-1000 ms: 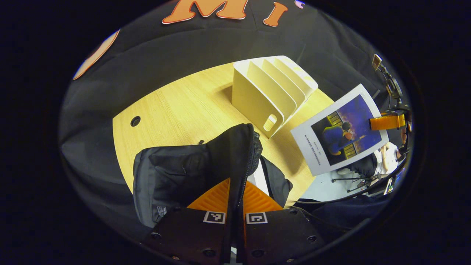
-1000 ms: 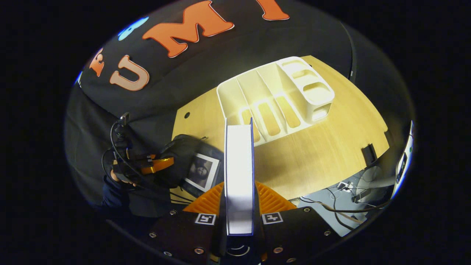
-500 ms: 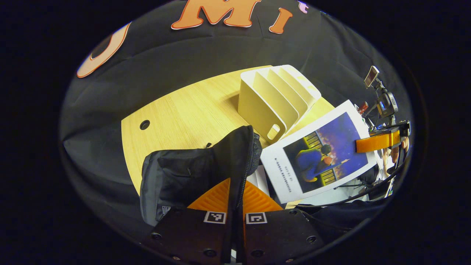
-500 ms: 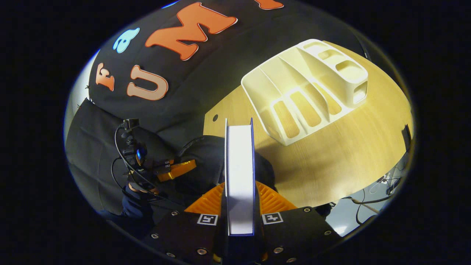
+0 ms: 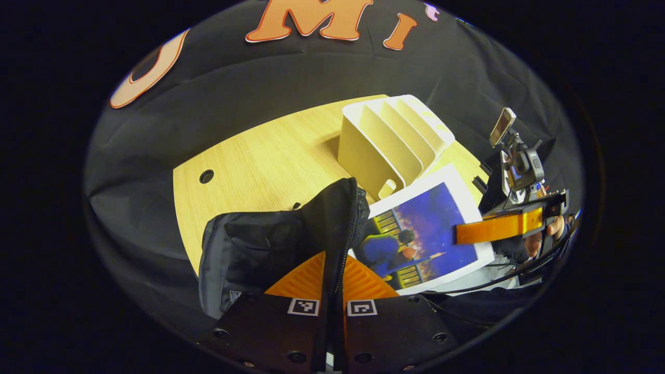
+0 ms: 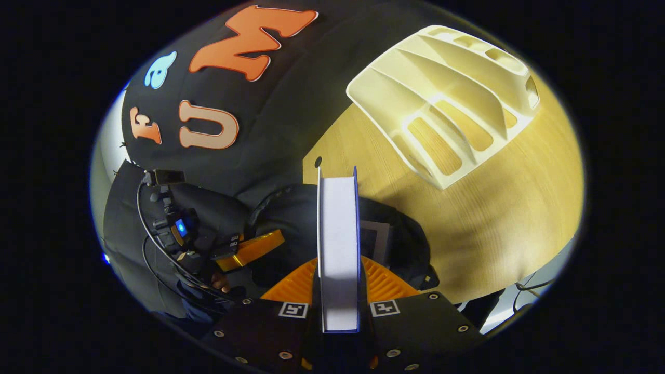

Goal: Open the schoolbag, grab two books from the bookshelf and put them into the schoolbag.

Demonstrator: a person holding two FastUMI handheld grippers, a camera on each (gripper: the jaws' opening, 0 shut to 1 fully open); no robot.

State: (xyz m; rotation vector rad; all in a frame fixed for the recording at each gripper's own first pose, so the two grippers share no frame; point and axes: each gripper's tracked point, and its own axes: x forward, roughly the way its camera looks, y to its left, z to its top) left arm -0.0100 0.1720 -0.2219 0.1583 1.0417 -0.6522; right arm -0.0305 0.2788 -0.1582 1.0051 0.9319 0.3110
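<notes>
Staged recording booth in a lab or office: black cloth wall (image 5: pixel 291 78) draped behind a pale wooden desk (image 5: pixel 260 156) with a cable hole (image 5: pixel 206 176), loose cables (image 6: pixel 524 285) on the floor at right.

Schoolbag (image 5: pixel 270 244) on table (image 5: pixel 260 156), bookshelf (image 5: pixel 392 143) behind, book (image 5: pixel 423 234) beside.

You see a black schoolbag (image 5: pixel 270 244) with a small white patch low on its near side. The book (image 5: pixel 423 234) you carry has a white-bordered cover with a deep blue and purple picture, a figure in blue, yellow bars. Its page edge (image 6: pixel 338 244) reads plain white between thin blue cover lines. The bookshelf (image 5: pixel 389 140) is cream. The desk (image 5: pixel 260 161) is pale yellow wood grain.
</notes>
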